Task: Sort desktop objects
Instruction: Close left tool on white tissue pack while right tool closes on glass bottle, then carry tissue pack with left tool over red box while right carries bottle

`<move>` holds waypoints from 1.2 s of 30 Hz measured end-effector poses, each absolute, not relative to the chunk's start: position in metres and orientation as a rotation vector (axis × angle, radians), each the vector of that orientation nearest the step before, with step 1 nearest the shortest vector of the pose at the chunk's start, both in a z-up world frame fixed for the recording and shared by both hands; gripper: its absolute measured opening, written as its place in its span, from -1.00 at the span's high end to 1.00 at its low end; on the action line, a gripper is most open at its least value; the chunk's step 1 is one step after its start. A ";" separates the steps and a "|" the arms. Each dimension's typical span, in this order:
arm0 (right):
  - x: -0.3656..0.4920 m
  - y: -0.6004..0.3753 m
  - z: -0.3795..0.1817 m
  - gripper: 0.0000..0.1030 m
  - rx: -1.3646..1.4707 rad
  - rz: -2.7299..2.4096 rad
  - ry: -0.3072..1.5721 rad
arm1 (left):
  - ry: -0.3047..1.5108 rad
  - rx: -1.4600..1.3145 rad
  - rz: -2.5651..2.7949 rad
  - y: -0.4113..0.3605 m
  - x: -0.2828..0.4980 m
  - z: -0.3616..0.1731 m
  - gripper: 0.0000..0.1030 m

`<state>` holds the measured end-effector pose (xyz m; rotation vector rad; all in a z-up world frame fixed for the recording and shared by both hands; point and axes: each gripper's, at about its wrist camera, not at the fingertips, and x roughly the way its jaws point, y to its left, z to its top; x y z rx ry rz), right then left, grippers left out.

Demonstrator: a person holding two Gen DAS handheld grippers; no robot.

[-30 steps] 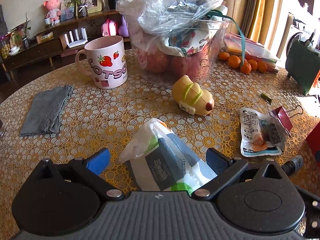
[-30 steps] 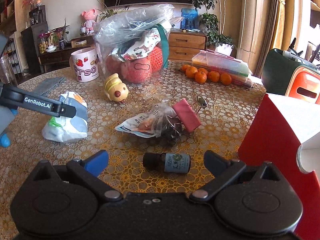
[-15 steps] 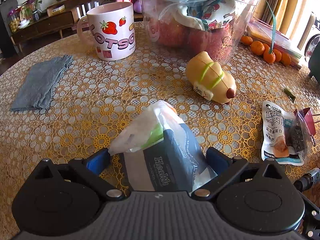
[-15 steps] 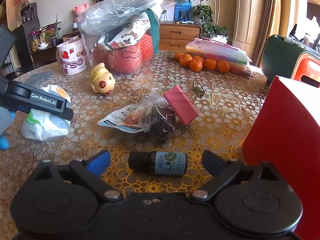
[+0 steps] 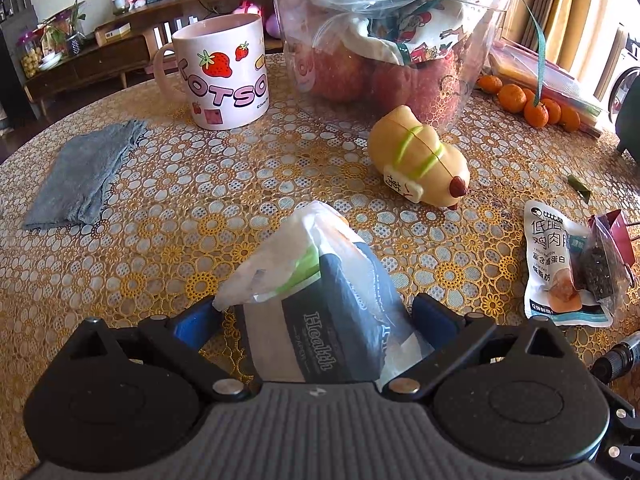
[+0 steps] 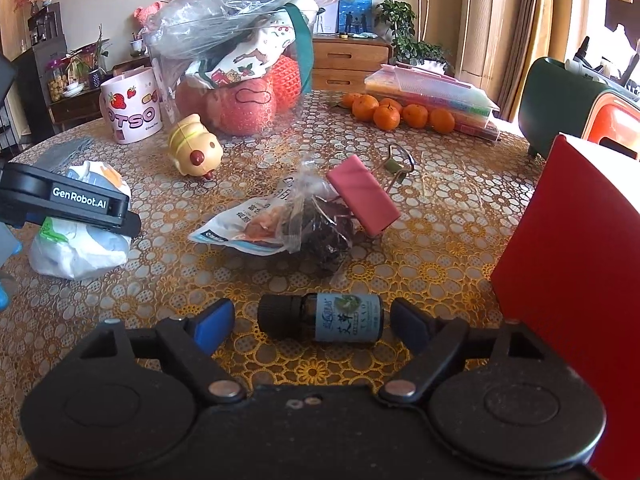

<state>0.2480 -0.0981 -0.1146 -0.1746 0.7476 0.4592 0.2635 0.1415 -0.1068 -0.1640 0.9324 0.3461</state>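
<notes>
Tissues first: the left gripper [image 5: 312, 316] stands open astride the tissue pack [image 5: 320, 312] on the near table [image 5: 160, 200], so close gently on its soft middle, not the loose flap. The right gripper [image 6: 312, 320] is likewise open around the small bottle [image 6: 320, 318], lying sideways beside the red box [image 6: 580, 280]; pinch squarely lest it roll

The tissue pack [image 5: 320, 312] lies on the table [image 5: 168, 208] between the fingers of the left gripper [image 5: 316, 316]. Behind it, the mug [image 5: 224, 76] stands left of the plastic tub [image 5: 384, 48], with the duck toy [image 5: 420, 164] in front of the tub. The cloth [image 5: 80, 176] lies far left. The snack pouch [image 5: 560, 264] lies right, and the small bottle [image 6: 320, 318] lies between the fingers of the right gripper [image 6: 312, 320].
</notes>
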 end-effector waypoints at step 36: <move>0.207 -0.133 -0.079 -0.18 -0.108 0.448 0.758 | 0.911 -0.102 0.173 0.089 0.191 -0.083 0.08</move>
